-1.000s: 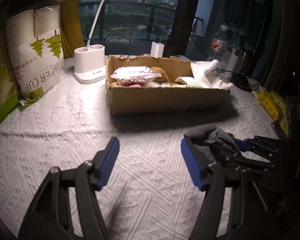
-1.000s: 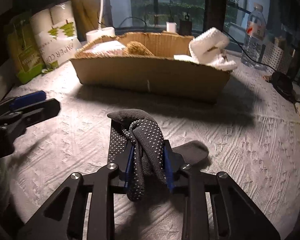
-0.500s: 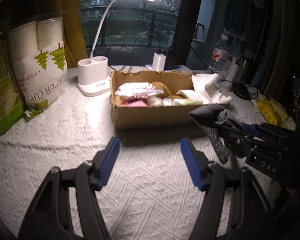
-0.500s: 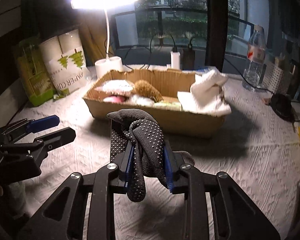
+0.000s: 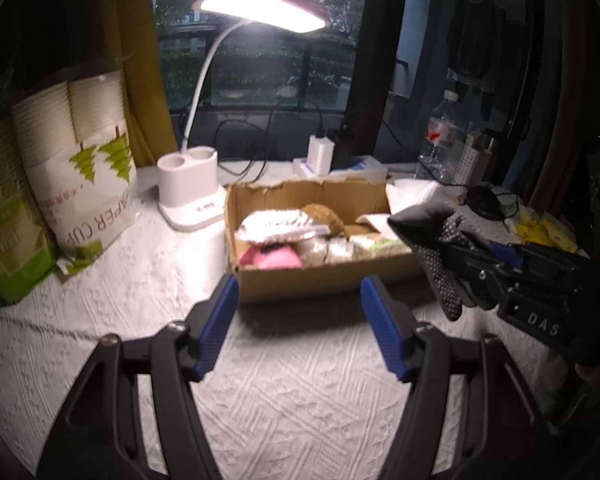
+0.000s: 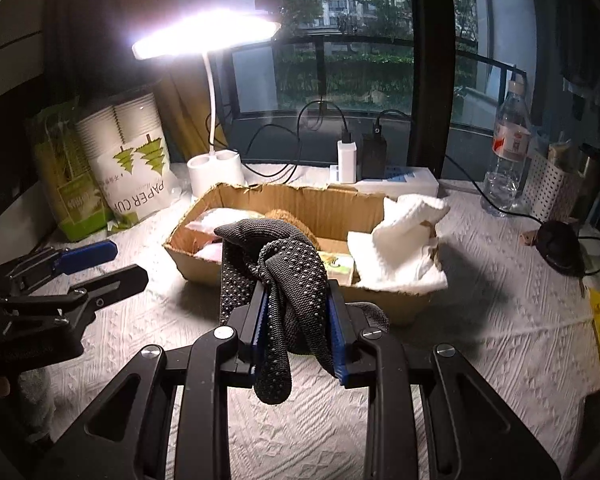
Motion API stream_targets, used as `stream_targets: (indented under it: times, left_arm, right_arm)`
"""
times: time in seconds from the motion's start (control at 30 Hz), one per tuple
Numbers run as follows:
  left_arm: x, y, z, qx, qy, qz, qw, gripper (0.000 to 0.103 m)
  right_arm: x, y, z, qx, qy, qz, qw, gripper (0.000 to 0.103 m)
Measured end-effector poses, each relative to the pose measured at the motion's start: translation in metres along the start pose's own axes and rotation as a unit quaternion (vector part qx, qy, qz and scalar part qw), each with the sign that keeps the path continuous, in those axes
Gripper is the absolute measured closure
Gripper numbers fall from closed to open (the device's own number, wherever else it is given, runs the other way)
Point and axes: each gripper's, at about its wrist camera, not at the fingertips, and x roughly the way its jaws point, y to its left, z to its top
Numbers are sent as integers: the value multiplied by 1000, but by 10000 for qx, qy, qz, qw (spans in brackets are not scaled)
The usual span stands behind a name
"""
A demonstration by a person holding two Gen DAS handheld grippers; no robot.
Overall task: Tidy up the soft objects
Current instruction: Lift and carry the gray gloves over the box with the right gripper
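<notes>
A dark grey glove with pale grip dots [image 6: 288, 280] hangs bunched between the blue pads of my right gripper [image 6: 298, 308], which is shut on it, in the air in front of the cardboard box [image 6: 380, 304]. The box holds several soft things, among them a white towel [image 6: 404, 248] draped over its right end, a pink item [image 5: 270, 258] and a brown fuzzy one [image 5: 324, 218]. My left gripper [image 5: 296, 300] stands open with nothing between its fingers, over the white tablecloth short of the box [image 5: 320, 284]. From the left wrist view the glove [image 5: 436, 248] shows at right.
A lit white desk lamp [image 5: 190, 194] stands behind the box's left end. Paper cup packs [image 5: 80, 168] lean at far left. A power strip with chargers [image 6: 380, 178], a water bottle [image 6: 508, 148], a perforated holder [image 6: 556, 192] and a black mouse [image 6: 560, 244] line the back and right.
Both grippers have risen, so the box's inside now shows. The right gripper has carried the glove up off the cloth and closer to the box. Neither gripper's jaws changed.
</notes>
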Motion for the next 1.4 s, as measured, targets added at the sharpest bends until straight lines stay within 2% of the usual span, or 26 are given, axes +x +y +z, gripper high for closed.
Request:
stream_targets:
  times: [0.87, 1.0, 1.4]
  left_arm:
    - [7, -4, 53, 118, -407, 81, 9991, 37]
    - [10, -4, 59, 113, -472, 37, 9988, 28]
    - [42, -1, 68, 95, -345, 52, 9993, 28]
  right_arm:
    - [17, -22, 45, -24, -296, -65, 9995, 75]
    - [24, -27, 51, 10, -301, -96, 9995, 74]
    - [57, -40, 56, 102, -129, -122, 9998, 74]
